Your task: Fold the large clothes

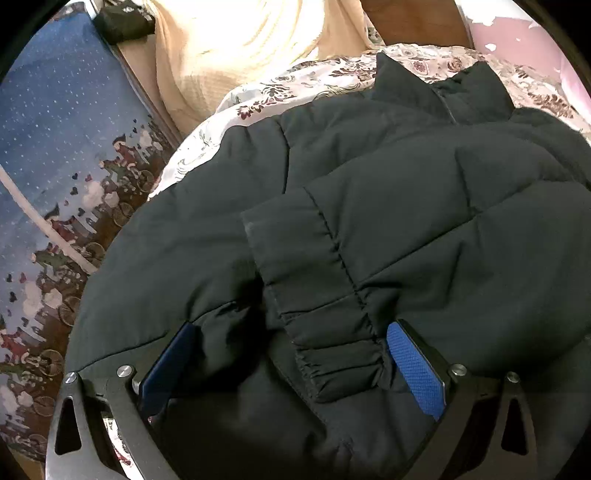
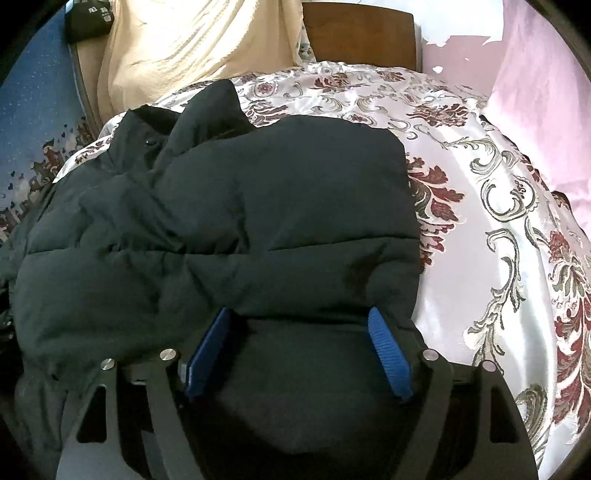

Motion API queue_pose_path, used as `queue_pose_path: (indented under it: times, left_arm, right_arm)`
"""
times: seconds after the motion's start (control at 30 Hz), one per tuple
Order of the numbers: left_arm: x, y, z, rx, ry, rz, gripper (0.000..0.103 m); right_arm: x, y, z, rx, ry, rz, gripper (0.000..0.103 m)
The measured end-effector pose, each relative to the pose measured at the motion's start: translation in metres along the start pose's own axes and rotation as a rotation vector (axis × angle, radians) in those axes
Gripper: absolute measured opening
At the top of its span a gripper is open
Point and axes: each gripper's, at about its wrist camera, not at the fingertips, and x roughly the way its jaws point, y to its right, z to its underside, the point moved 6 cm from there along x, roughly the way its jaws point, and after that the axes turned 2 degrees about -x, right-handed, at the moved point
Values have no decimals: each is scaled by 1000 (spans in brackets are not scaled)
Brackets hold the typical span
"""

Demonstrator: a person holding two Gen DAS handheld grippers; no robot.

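A black quilted puffer jacket [image 1: 388,229] lies on a floral bedspread [image 1: 332,74], collar at the far end. A sleeve with an elastic cuff [image 1: 325,332] is folded across its body. My left gripper [image 1: 291,332] is open, its blue pads [image 1: 413,365] on either side of the cuff and jacket fabric near the hem. In the right wrist view the jacket [image 2: 240,221] fills the left and middle. My right gripper [image 2: 299,321] is open, with the jacket's bottom edge bulging between its blue pads [image 2: 388,354].
The floral bedspread [image 2: 498,221] lies bare to the right of the jacket. A cream blanket [image 2: 177,48] is heaped at the head of the bed by a wooden headboard [image 2: 358,33]. A pink wall [image 2: 546,92] stands at right, a blue patterned curtain [image 1: 55,166] at left.
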Motion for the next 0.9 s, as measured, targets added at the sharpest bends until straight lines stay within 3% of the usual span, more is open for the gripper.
queue_pose_path:
  times: [0.13,0.17,0.2,0.27,0.33,0.47,0.57,0.63,0.77,0.9]
  left_arm:
    - [-25,-28,-2,-106,5,189,103]
    - [-34,-38,0,-138,11,211,103]
    - [-40,-48,2,-165,15,223,103]
    - [-57,-76,11,-219,3,236,103]
    - [-74,-110,25,-271,-1,244,103]
    - [-84,-185,62,-382,-31,185,103]
    - [-72,-231,89,-476,-85,180,103]
    - [-55,-262,114,-581,-166,193,103]
    - [-22,-297,150,-849,-273,353,103]
    - [7,-314,169,-1100,-303,502,103]
  right_arm:
    - [2,3,-3,-13,18,13,80]
    - [1,1,-3,-21,22,16,86]
    - [-2,-2,-3,-35,22,16,95]
    - [-14,-12,-1,-46,23,16,101]
    - [-39,-28,-1,-26,71,-48,101]
    - [-75,-71,-4,-57,128,-133,101]
    - [-89,-122,-9,-128,140,-195,101]
    - [-95,-151,-14,-168,171,-193,101]
    - [-90,-207,-28,-221,211,-147,101]
    - [-72,-252,-29,-250,152,-150,101]
